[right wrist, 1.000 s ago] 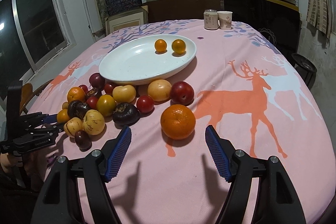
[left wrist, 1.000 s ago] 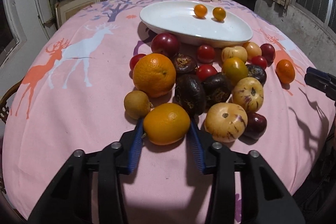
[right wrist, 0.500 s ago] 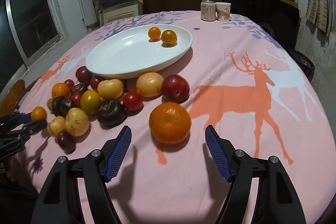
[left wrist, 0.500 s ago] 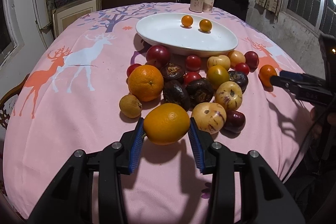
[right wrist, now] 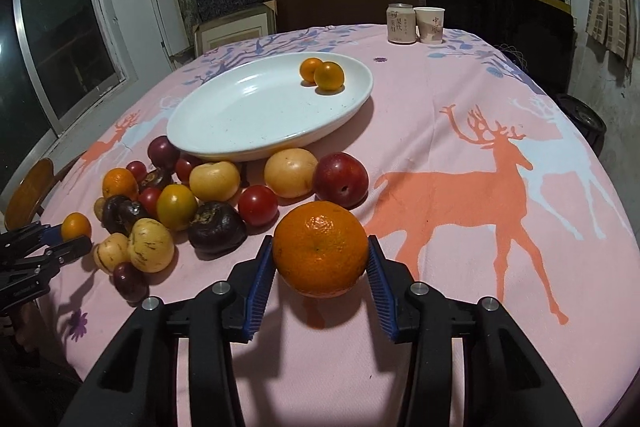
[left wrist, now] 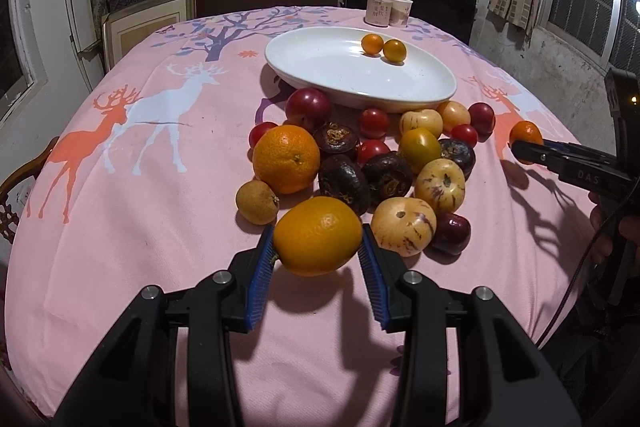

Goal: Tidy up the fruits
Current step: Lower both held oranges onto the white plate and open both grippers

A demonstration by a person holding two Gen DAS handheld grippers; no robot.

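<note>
My left gripper [left wrist: 318, 245] is shut on a smooth orange [left wrist: 317, 235] and holds it above the pink cloth, in front of a pile of mixed fruit [left wrist: 384, 163]. My right gripper [right wrist: 320, 253] is shut on a round orange [right wrist: 320, 247], lifted a little over its shadow; it also shows in the left wrist view [left wrist: 525, 135]. A white oval plate [left wrist: 320, 65] behind the pile holds two small oranges [left wrist: 384, 47]. The plate also shows in the right wrist view [right wrist: 248, 111]. A larger orange [left wrist: 286, 159] lies at the pile's left.
A can [right wrist: 401, 23] and a paper cup [right wrist: 431, 25] stand at the table's far edge. Shelves with boxes lie behind. A wooden chair [right wrist: 28, 193] stands at the table's left side. The table is covered by a pink deer-print cloth [right wrist: 500, 163].
My left gripper has lifted its orange off the cloth. My right gripper has closed on the round orange and raised it slightly.
</note>
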